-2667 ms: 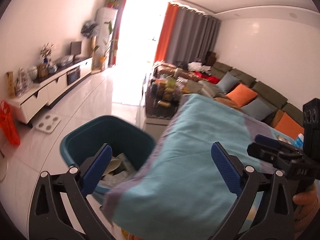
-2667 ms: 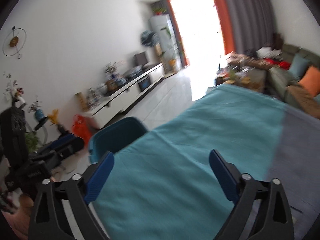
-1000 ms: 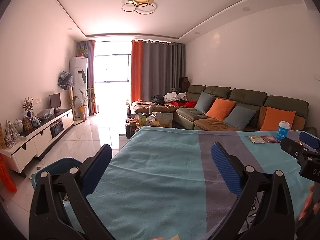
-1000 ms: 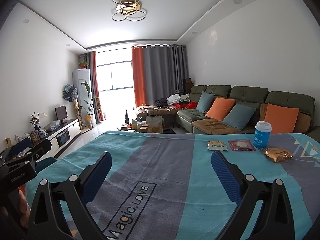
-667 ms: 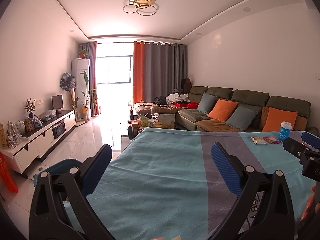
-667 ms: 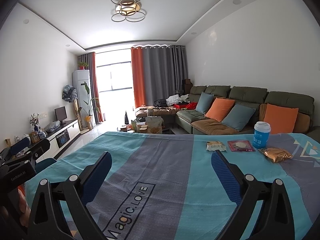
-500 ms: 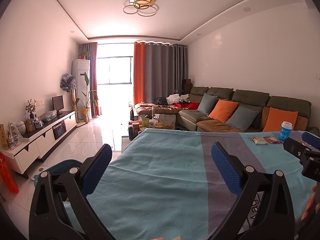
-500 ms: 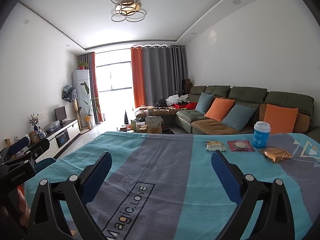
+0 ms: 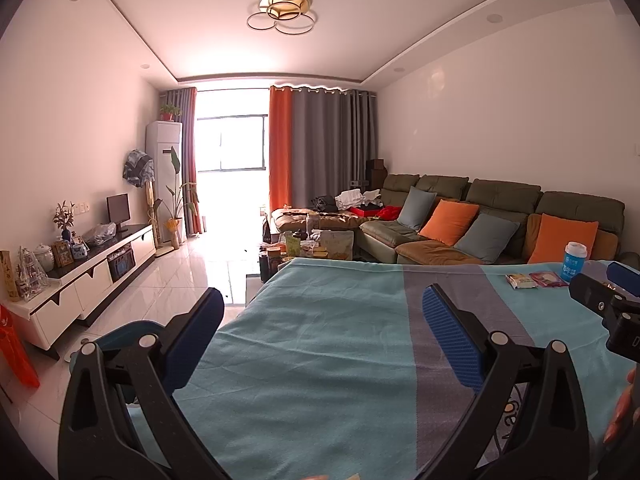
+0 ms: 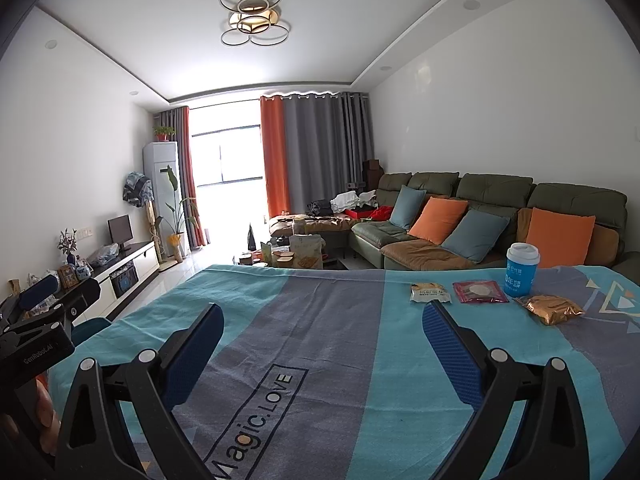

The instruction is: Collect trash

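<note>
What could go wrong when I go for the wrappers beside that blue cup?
The blue cup stands upright right next to the red packet and gold wrapper; a wide-open right gripper could tip it. The flat packets may be pinched together with the loose tablecloth. The teal bin sits low off the table's left edge, so drops may miss.

1. I see a yellow-and-white snack packet [image 10: 431,293] lying flat on the blue and grey tablecloth [image 10: 320,320], far side of the table.
2. Just right of it lies a flat red wrapper [image 10: 479,291] with a pale round picture on it, close to the packet; I cannot tell whether they touch.
3. A blue paper cup [image 10: 521,269] with a white lid stands upright just behind the red wrapper.
4. A crumpled gold foil bag [image 10: 551,309] lies nearest me, right of the cup.
5. A teal trash bin [image 9: 120,334] stands on the floor at the table's left edge.
</note>
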Demonstrator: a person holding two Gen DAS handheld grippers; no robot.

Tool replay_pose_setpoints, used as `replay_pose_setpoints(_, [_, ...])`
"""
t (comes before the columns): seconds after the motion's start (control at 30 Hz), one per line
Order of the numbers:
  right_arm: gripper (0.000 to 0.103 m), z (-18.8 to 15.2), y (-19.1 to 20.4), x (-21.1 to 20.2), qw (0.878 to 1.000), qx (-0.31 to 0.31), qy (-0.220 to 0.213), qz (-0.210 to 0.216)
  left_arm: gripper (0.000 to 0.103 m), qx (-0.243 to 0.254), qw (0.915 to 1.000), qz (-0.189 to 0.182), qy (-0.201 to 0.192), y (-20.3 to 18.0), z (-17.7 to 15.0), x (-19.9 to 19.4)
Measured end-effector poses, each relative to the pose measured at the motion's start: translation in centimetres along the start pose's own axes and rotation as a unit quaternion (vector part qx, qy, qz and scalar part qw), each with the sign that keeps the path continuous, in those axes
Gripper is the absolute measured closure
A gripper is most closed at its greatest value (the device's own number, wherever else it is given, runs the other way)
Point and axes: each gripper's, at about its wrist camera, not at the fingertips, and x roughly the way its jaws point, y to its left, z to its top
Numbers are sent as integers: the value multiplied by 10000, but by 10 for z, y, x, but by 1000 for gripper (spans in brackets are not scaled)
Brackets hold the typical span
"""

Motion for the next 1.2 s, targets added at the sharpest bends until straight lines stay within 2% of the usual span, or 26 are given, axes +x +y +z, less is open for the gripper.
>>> replay_pose_setpoints(1.2, [7, 0, 2, 1, 10000, 4, 24, -6, 6, 32, 10000, 6, 10, 2, 0, 1])
